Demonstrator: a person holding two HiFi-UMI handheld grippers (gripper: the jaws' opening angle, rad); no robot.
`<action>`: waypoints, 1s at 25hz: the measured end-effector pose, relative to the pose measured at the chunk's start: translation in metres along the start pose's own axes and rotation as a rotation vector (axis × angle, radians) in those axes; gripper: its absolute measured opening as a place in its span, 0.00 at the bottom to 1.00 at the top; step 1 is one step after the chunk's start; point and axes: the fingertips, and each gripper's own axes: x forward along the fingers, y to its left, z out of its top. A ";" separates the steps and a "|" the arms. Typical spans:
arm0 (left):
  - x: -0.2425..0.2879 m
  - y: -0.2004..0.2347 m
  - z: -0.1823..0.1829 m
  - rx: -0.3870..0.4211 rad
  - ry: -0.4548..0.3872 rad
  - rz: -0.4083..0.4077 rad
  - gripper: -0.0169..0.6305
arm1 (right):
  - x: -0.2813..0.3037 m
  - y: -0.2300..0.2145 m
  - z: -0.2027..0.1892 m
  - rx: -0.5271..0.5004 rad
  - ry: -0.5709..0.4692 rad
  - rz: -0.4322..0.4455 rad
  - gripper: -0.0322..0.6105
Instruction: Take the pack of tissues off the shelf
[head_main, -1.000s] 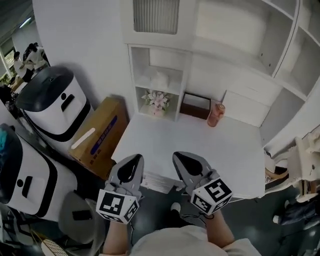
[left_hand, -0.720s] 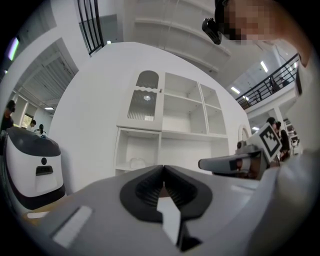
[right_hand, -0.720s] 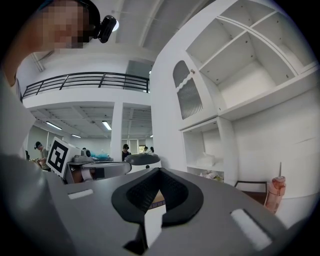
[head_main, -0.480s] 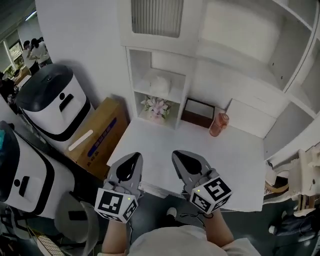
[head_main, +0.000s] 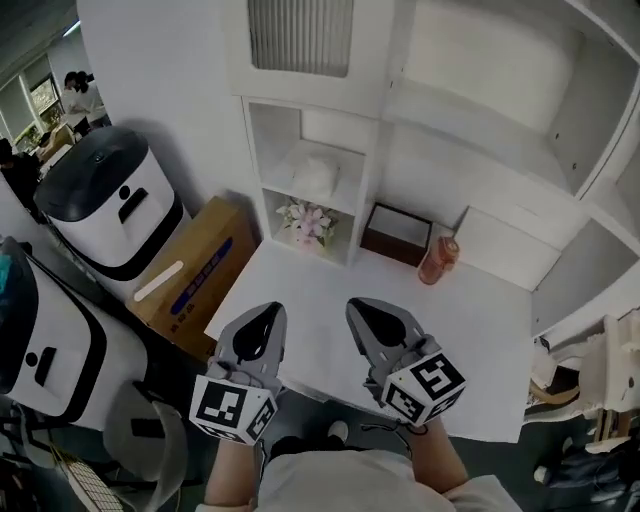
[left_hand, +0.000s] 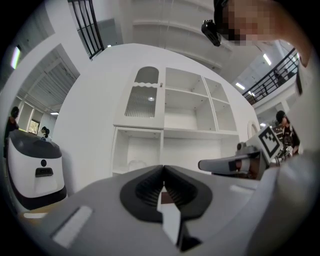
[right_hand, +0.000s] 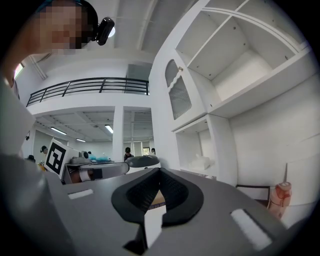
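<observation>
The pack of tissues (head_main: 315, 175) is a soft white bundle on the upper shelf of a small white cubby (head_main: 372, 180) at the back of the white table (head_main: 470, 330). It also shows in the left gripper view as the tissues (left_hand: 136, 164) and in the right gripper view as the tissues (right_hand: 201, 161). My left gripper (head_main: 264, 318) and right gripper (head_main: 364, 312) hover side by side over the table's near edge, far short of the shelf. Both are shut and hold nothing. The left gripper (left_hand: 163, 168) and the right gripper (right_hand: 160, 170) point toward the shelving.
Pink flowers (head_main: 308, 222) sit in the lower cubby under the tissues. A dark brown box (head_main: 397, 232) and a pink bottle (head_main: 438, 260) stand at the table's back. Left of the table are a cardboard box (head_main: 195, 270) and white machines (head_main: 110, 205).
The view has shifted a little toward the table and shelf. Both grippers stay shut, side by side, at about the same place in the view.
</observation>
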 end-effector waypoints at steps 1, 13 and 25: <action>0.003 -0.002 -0.002 0.001 0.004 0.000 0.03 | -0.001 -0.005 -0.001 0.009 -0.004 -0.004 0.05; 0.030 0.002 -0.014 0.011 0.034 -0.023 0.03 | 0.010 -0.029 -0.011 0.040 0.007 -0.029 0.06; 0.072 0.046 -0.010 -0.011 0.030 -0.097 0.03 | 0.059 -0.048 -0.006 0.041 0.015 -0.110 0.07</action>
